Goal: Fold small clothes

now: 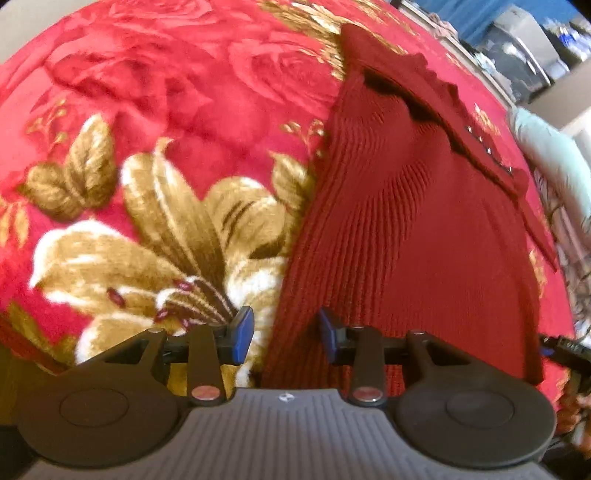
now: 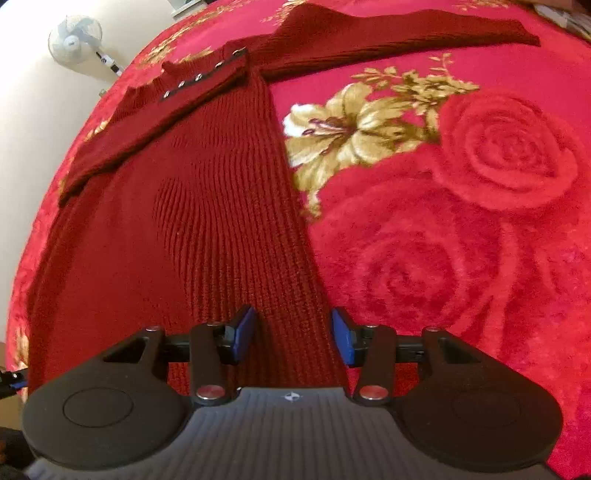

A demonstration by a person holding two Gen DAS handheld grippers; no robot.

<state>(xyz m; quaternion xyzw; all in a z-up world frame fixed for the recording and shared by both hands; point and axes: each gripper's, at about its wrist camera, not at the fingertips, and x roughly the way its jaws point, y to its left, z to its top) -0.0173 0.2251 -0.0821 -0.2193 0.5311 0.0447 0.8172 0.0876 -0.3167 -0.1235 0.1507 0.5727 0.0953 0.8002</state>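
A dark red ribbed knit sweater (image 1: 406,221) lies flat on a red floral blanket (image 1: 166,110). One sleeve is folded across its chest, with a studded shoulder strip (image 2: 201,79). The other sleeve (image 2: 406,33) stretches out sideways at the top of the right wrist view. My left gripper (image 1: 286,338) is open and empty, its blue pads (image 1: 242,334) straddling the sweater's left bottom corner. My right gripper (image 2: 293,338) is open and empty over the sweater's (image 2: 184,221) right bottom corner. The hem under both grippers is hidden.
The blanket (image 2: 480,221) covers the whole bed. A white fan (image 2: 75,38) stands by the wall on the left. Pale cloth (image 1: 554,155) and clutter lie past the bed's right edge. The right gripper's tip (image 1: 561,349) shows at the left wrist view's right edge.
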